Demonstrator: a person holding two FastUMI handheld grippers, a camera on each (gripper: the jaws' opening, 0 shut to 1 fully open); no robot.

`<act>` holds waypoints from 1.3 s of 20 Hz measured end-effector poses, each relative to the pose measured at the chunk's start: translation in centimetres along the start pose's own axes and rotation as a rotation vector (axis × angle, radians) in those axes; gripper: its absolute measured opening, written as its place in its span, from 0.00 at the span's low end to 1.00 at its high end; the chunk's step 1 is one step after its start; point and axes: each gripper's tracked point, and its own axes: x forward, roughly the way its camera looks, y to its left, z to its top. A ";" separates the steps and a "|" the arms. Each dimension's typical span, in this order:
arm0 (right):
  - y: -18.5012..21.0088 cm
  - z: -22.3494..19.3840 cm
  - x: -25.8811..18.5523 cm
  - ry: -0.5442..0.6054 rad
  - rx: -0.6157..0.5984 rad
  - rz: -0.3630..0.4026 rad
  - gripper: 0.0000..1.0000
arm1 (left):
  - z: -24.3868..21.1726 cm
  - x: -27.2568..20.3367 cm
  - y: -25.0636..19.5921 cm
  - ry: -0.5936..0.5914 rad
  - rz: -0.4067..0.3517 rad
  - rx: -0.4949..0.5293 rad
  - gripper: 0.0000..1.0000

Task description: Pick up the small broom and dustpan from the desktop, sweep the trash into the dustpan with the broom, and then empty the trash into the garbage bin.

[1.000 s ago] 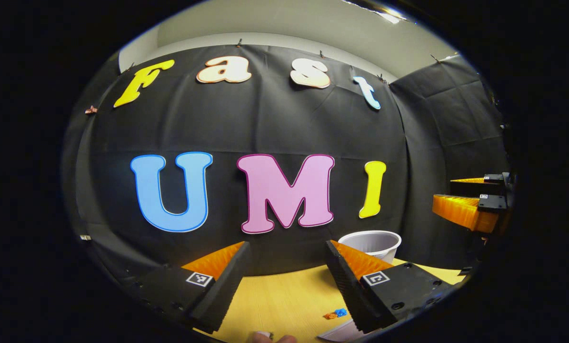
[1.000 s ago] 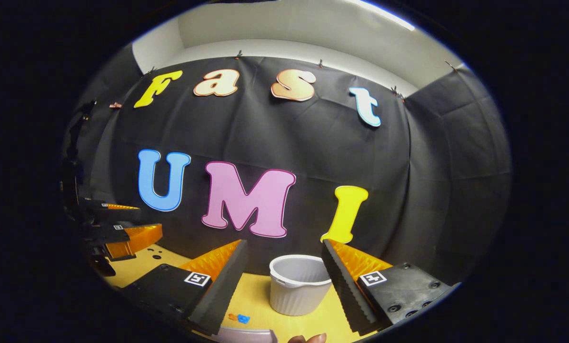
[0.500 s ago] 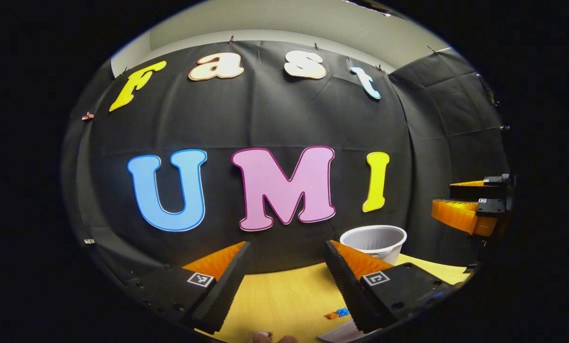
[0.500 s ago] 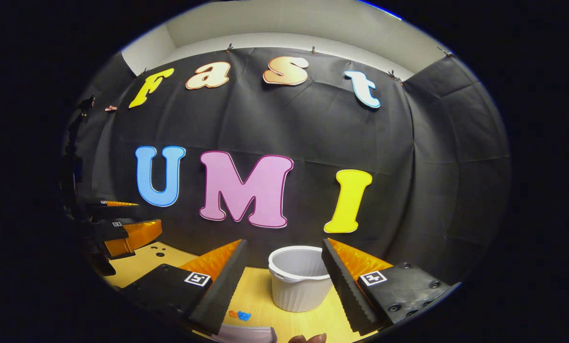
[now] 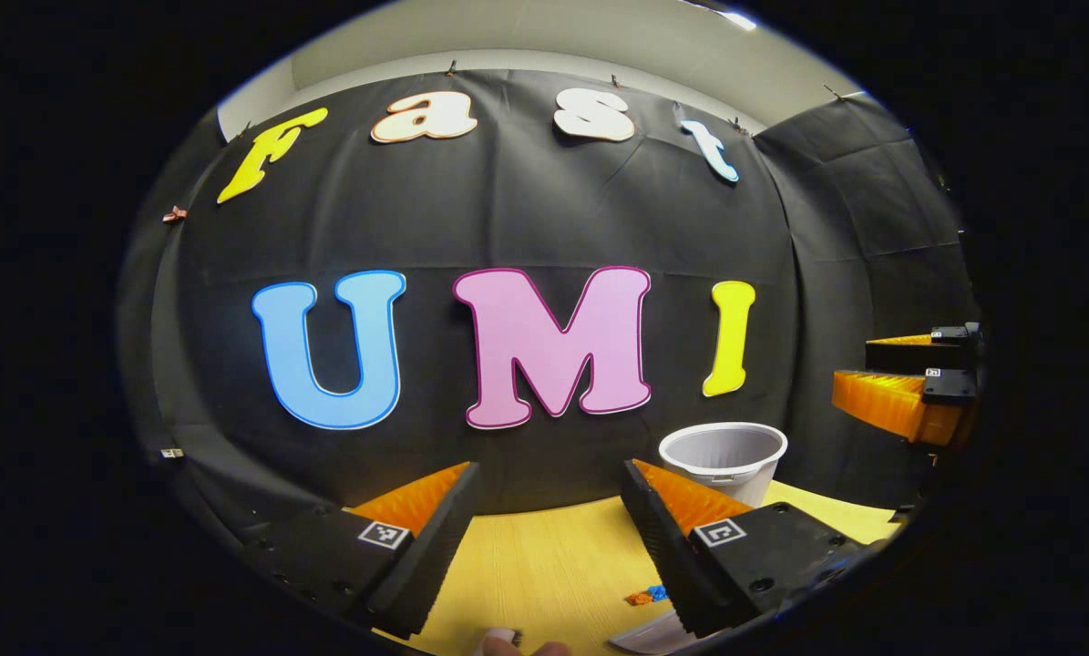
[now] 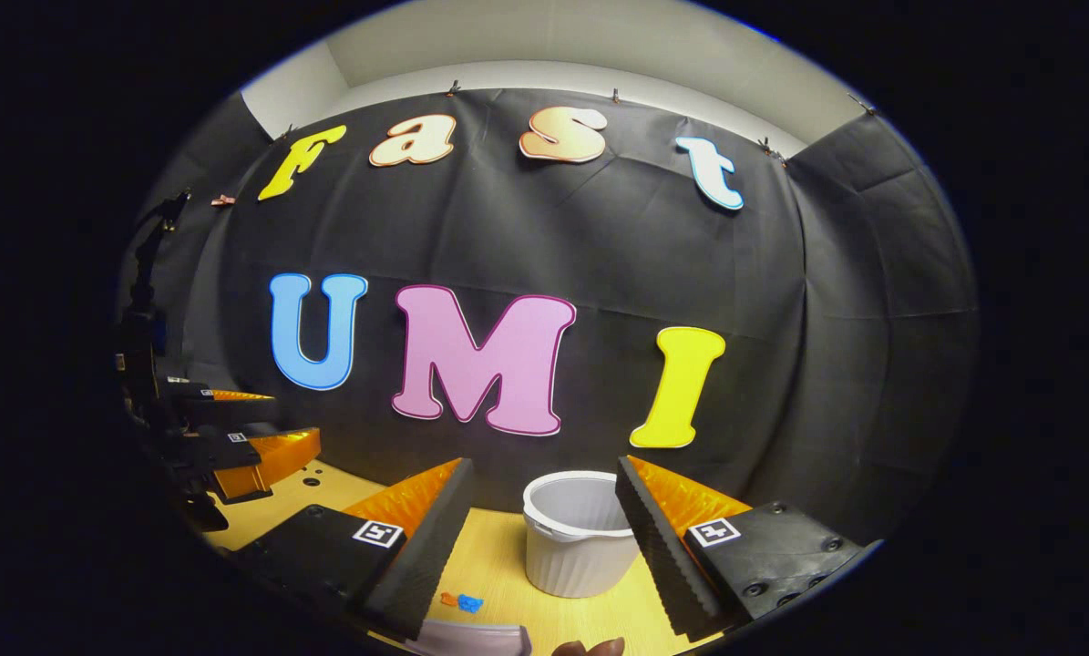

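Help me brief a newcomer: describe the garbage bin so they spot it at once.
On the yellow wooden desktop, near the black cloth wall, stands the garbage bin: a small white tub with ribbed sides and an open top. Unlike the tiny orange and blue scraps nearby, it stands upright.

- You get even, fairly bright light from above; a bright ceiling light strip (image 5: 735, 18) glints at the top of the left gripper view.
- Your yellow wooden desktop (image 6: 498, 565) is well lit, with soft shadows.
- Both views stay sharp but bow strongly near the edges.
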 end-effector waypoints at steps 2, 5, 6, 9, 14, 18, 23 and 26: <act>-0.2 0.0 0.2 -0.006 -0.010 -0.001 0.97 | -0.5 -0.5 1.0 0.006 0.028 -0.001 0.98; -0.2 -0.2 0.3 -0.011 -0.002 0.006 0.97 | -1.3 -1.5 2.4 0.020 0.069 0.002 0.98; -0.3 -0.5 0.3 -0.005 -0.002 0.006 0.97 | -1.1 -1.8 3.0 0.017 0.081 0.011 0.98; -0.5 -1.4 0.5 0.023 -0.006 0.016 0.97 | -1.3 -2.9 4.0 0.017 0.113 0.039 0.98; 0.6 -3.5 -0.2 0.108 -0.023 0.083 0.97 | -2.0 -4.3 5.3 0.024 0.123 0.047 0.98; 3.8 -9.5 -4.1 0.371 0.029 0.202 0.98 | -3.5 -4.9 6.8 0.048 0.137 0.053 0.98; 5.7 -19.5 -11.1 0.709 0.042 0.216 0.98 | -5.6 -5.9 7.7 0.083 0.118 0.053 0.98; 6.6 -24.8 -14.3 0.850 0.025 0.220 0.98 | -6.7 -7.0 8.3 0.103 0.111 0.043 0.97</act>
